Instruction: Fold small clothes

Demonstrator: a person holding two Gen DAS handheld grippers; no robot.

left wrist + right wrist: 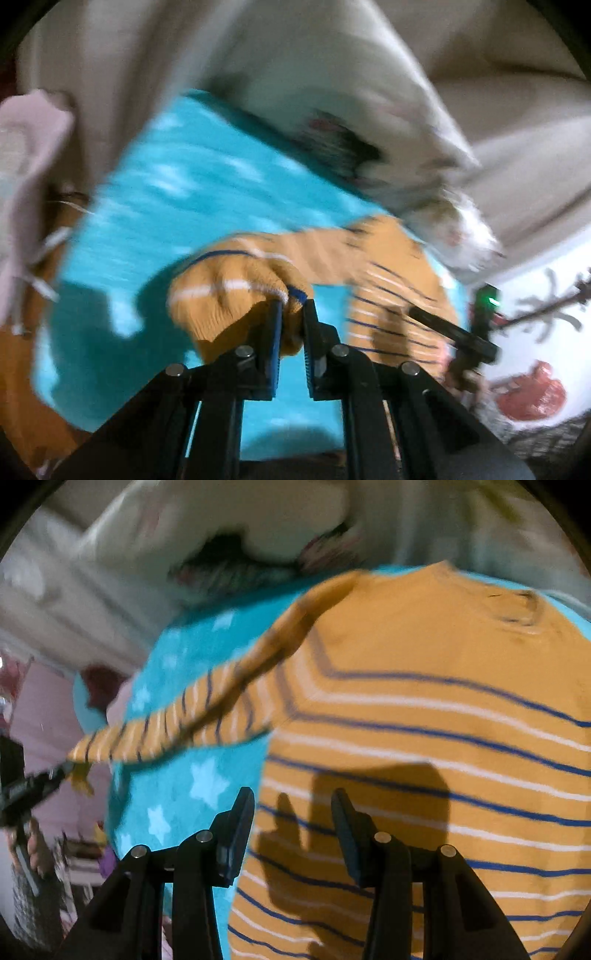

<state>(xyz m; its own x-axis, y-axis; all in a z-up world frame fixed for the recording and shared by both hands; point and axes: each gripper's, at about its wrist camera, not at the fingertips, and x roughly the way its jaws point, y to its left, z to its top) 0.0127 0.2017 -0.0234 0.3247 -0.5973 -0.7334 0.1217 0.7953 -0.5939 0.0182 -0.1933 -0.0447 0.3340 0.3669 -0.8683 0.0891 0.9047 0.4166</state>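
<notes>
- The striped shirt (pixel 424 716), orange knit with thin blue and white lines, lies flat on the blue blanket (pixel 177 775); its collar points away from the camera in the right wrist view, towards the pale bedding (pixel 229 513) beyond.
- Blanket shows past the shirt's left side and along its collar edge; this star-printed strip is the only bare margin beside the shirt.
- One sleeve (pixel 177 727) stretches off the shirt's left shoulder, raised above the blanket and pulled taut to the far left of the right wrist view.
- The left gripper (pixel 293 301) is clenched on the sleeve cuff (pixel 236 295), the ribbed fabric bunched between and around its black fingers.
- Seen from the right wrist, the left gripper (pixel 68 766) sits at the sleeve's far end, well apart from the shirt's body, tilted downward.
- The right gripper (pixel 291 797) hangs above the shirt's lower striped body, its jaws parted with nothing between them; its shadow falls on the stripes.
- In the left wrist view the right gripper (pixel 410 312) appears past the shirt's striped body, blurred.
- Pale bedding borders the blanket on the side beyond the shirt's collar; a white cloth with red print (pixel 532 391) lies to the right of the shirt in the left wrist view.
- The blanket looks fleecy; both views are motion-blurred.
</notes>
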